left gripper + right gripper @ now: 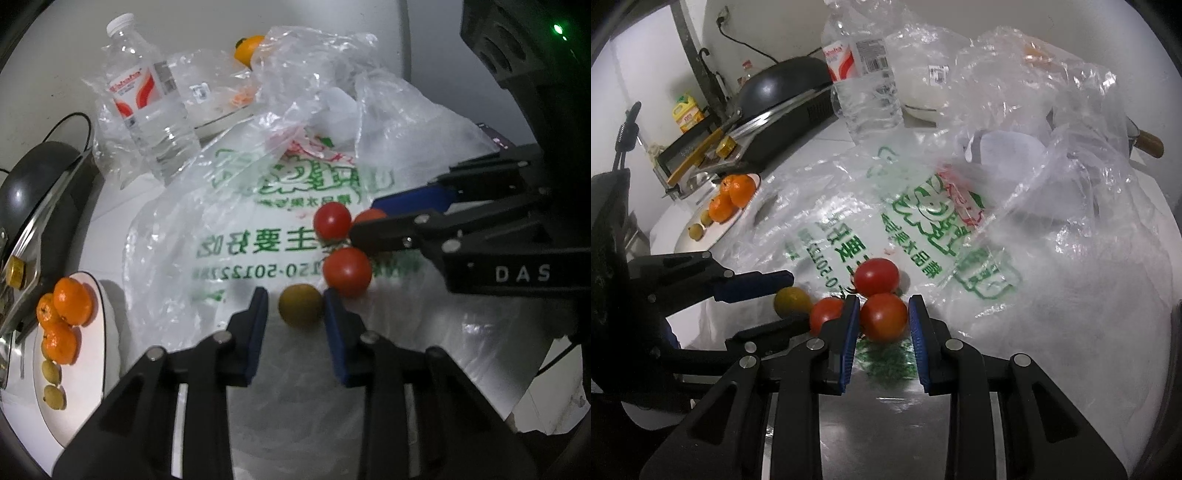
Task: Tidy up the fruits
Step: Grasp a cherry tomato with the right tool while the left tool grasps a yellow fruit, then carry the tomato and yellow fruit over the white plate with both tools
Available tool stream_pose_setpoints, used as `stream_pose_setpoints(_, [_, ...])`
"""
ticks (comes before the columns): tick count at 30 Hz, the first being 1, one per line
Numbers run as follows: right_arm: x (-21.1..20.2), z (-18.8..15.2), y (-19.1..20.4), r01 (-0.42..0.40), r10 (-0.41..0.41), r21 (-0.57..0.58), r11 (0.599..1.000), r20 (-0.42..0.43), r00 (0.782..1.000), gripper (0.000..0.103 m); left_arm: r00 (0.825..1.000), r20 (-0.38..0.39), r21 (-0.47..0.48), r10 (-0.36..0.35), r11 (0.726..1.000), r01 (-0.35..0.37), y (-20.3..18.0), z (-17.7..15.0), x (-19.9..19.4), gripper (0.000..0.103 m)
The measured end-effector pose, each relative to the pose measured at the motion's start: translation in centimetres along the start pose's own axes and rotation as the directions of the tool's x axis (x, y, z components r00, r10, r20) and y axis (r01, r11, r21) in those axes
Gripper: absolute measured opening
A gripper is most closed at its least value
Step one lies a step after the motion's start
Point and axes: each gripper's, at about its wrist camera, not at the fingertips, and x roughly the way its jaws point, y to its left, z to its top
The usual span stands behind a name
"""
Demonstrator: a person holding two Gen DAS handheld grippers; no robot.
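Two grippers clamp fruit on the plastic bag (236,206): left gripper (295,306) holds a yellow-green fruit (301,305), right gripper (882,314) a cherry tomato (883,316); joined tomatoes (877,276) may drag along.

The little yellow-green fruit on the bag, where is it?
In the left wrist view the yellow-green fruit sits low and central on the printed plastic bag, between the left gripper's jaws, beside the three tomatoes.
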Motion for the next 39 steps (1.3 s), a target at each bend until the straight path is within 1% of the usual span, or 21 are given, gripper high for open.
stream_pose_setpoints(1, [0.1,-0.1,-0.1,-0.001,0.001,0.001,1.000,-0.005,1.000,0.028,1.000,0.001,0.000,-0.006,1.000,0.006,0.0,0.0,0.0,0.025])
stream_pose_setpoints(9, [-0.5,0.1,0.5,0.005,-0.005,-0.014,1.000,0.018,1.000,0.028,1.000,0.015,-0.004,-0.021,1.000,0.021,0.2,-0.1,-0.6,0.025])
stream_pose_setpoints(19, [-3.0,0.3,1.3,0.052,-0.051,-0.010,0.999,0.069,0.996,0.028,0.996,0.094,-0.016,-0.011,1.000,0.013,0.9,-0.1,-3.7,0.025])
stream_pose_setpoints(23, [-3.7,0.5,2.5,0.062,-0.060,-0.021,0.998,0.086,0.995,0.028,0.993,0.117,-0.020,-0.001,1.000,0.003,1.5,-0.3,-5.0,0.025])
stream_pose_setpoints(29, [-4.3,0.7,4.6,0.057,-0.052,-0.045,0.997,0.104,0.993,0.028,0.989,0.149,-0.032,0.019,0.999,-0.015,2.6,-1.3,-7.0,0.025])
stream_pose_setpoints(39, [-4.4,1.2,7.8,0.068,-0.060,-0.078,0.995,0.107,0.992,0.028,0.984,0.173,-0.070,0.034,0.997,-0.022,5.0,-3.6,-8.5,0.025])
